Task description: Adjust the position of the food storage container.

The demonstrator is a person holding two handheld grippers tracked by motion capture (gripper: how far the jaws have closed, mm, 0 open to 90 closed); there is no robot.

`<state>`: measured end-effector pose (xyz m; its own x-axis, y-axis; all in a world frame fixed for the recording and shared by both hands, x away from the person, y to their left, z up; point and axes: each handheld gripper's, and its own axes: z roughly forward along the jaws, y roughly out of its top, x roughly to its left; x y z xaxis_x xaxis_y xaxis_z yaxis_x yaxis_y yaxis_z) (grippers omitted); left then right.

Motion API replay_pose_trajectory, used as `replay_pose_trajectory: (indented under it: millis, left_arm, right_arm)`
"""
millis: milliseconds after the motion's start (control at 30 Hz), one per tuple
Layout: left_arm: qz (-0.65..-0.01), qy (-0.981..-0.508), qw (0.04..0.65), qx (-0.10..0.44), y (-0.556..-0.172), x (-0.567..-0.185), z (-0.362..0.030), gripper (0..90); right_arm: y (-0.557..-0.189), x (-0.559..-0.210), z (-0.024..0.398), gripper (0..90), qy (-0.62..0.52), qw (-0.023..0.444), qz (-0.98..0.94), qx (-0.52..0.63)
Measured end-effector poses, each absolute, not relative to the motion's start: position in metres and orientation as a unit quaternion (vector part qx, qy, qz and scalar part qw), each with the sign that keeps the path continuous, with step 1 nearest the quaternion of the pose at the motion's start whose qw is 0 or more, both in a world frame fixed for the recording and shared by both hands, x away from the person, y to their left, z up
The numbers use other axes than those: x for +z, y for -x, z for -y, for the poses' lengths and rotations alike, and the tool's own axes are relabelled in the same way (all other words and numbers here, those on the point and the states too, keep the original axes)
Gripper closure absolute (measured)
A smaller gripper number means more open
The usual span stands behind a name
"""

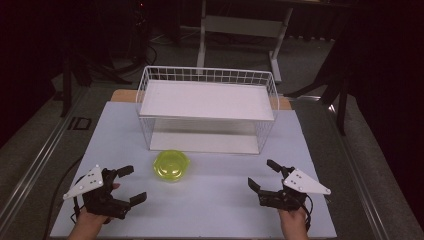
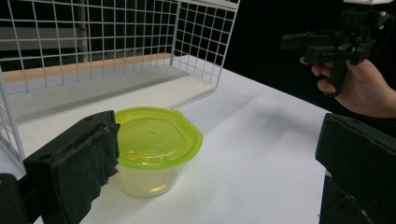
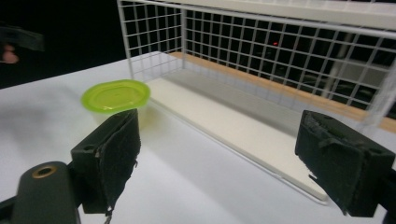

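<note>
Nothing started: my left claw [image 1: 134,184] and right claw [image 1: 261,174] both gaping, empty; green-lidded tub [image 1: 171,164] sitting untouched between them, ahead.

left hand-held gripper [image 1: 131,185]: jaws apart | right hand-held gripper [image 1: 262,174]: jaws apart

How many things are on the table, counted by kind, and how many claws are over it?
Green-lidded tub: 1
White wire rack: 1
Claws: 2, the left claw and the right claw, both open and holding nothing
Total: 4
</note>
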<state>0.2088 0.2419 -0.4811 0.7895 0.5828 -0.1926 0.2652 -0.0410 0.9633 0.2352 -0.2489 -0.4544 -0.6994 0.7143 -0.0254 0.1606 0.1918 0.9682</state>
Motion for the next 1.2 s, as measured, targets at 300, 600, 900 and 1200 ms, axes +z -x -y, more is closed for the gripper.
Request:
replay_pose_trajectory:
  millis: [300,600,900,1200]
  left_arm:
    - [-0.28,-0.732,0.609,0.124,-0.199,-0.471,-0.228,0.4]
    - [-0.296,-0.723,0.614,0.115,-0.199,-0.458,-0.224,0.5]
    - [-0.31,-0.727,0.591,0.161,-0.216,-0.459,-0.227,16.4]
    - [-0.346,-0.733,0.561,0.17,-0.231,-0.468,-0.232,40.2]
  right_arm:
    - [-0.232,-0.452,0.248,13.7,-0.294,0.251,-0.73,0.563]
    - [-0.234,-0.452,0.25,13.5,-0.289,0.24,-0.731,0.57]
    - [-0.235,-0.452,0.25,13.5,-0.296,0.238,-0.728,0.57]
    - [-0.233,-0.45,0.249,13.6,-0.293,0.247,-0.725,0.571]
